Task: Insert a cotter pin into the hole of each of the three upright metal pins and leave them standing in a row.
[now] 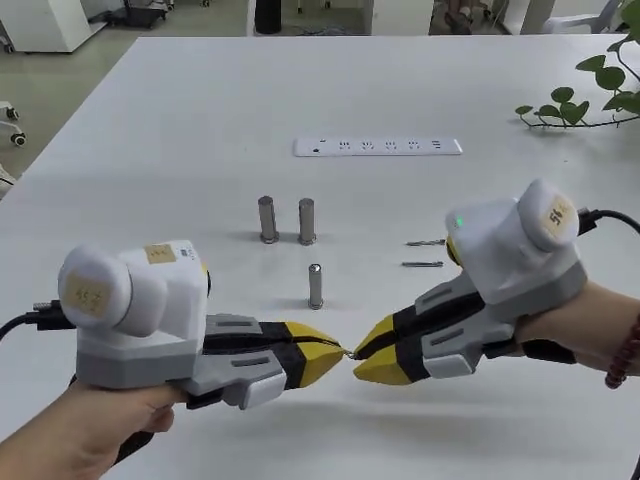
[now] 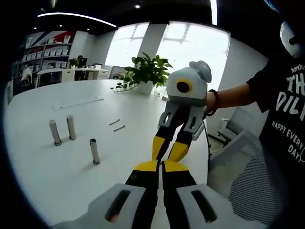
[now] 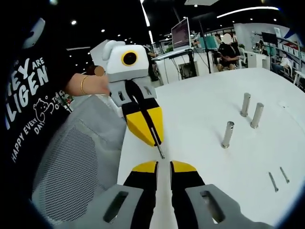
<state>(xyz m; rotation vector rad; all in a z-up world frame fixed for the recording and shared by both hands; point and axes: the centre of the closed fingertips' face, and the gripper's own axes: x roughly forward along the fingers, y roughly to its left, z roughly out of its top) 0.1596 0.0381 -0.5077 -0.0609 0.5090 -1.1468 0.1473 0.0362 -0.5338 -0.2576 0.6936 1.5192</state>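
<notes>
Matt wht table point(image 1: 200, 120), metal pins point(image 1: 315, 285) (satin)

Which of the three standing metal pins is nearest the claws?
The lone front pin, just beyond where the left claw and right claw meet; the other two pins stand side by side farther back.

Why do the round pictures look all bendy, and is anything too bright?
Left gripper view: fisheye curves the table, and the windows glare white. Right gripper view: curved too, with a dark ceiling, yet the cotter pin in the left claw looks crisp. Head view: straight and evenly lit.
</notes>
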